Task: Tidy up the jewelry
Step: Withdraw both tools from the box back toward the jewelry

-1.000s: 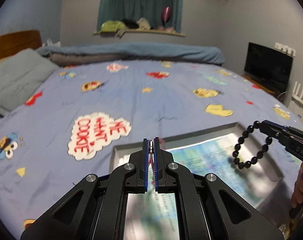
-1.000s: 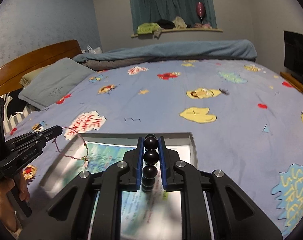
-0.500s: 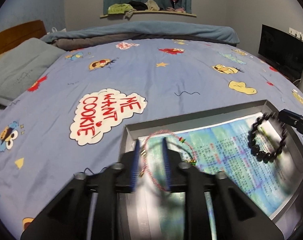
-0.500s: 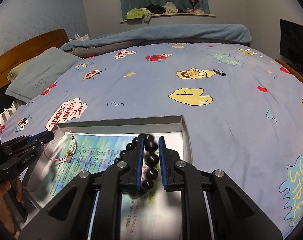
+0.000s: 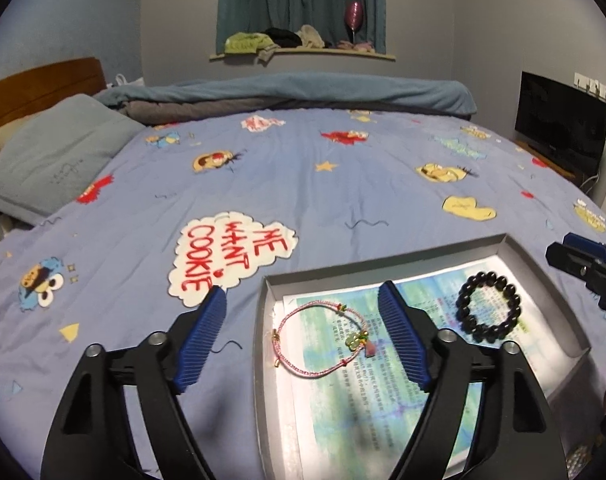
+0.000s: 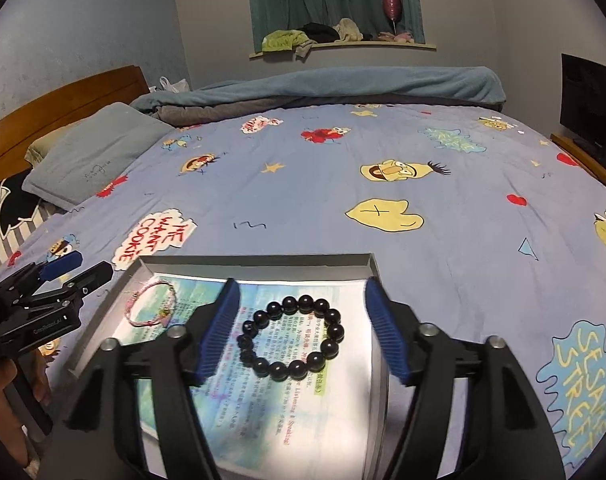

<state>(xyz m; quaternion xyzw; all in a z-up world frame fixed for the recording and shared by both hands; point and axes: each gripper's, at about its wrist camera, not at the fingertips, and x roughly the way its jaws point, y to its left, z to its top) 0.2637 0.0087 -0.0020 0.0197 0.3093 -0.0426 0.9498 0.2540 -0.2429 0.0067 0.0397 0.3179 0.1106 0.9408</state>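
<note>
A shallow grey box (image 5: 387, 266) lined with a printed blue-green sheet lies on the bed; it also shows in the right wrist view (image 6: 259, 266). A pink cord bracelet (image 5: 287, 364) with a green charm lies flat in its left part, also seen in the right wrist view (image 6: 131, 312). A black bead bracelet (image 6: 331, 332) lies flat in its right part, also seen in the left wrist view (image 5: 515, 308). My left gripper (image 5: 303, 300) is open and empty above the pink bracelet. My right gripper (image 6: 299, 292) is open and empty above the black bracelet.
The box sits on a blue cartoon-print bedsheet (image 5: 303, 184). A grey pillow (image 5: 51, 156) and wooden headboard (image 6: 63, 100) are at the left. A rolled blanket (image 5: 303, 92) lies at the far edge. A dark TV (image 5: 559, 120) stands at the right.
Both grippers opened and let go. The pink bracelet dropped from the left gripper and the black bead bracelet from the right; both now lie flat in the box.
</note>
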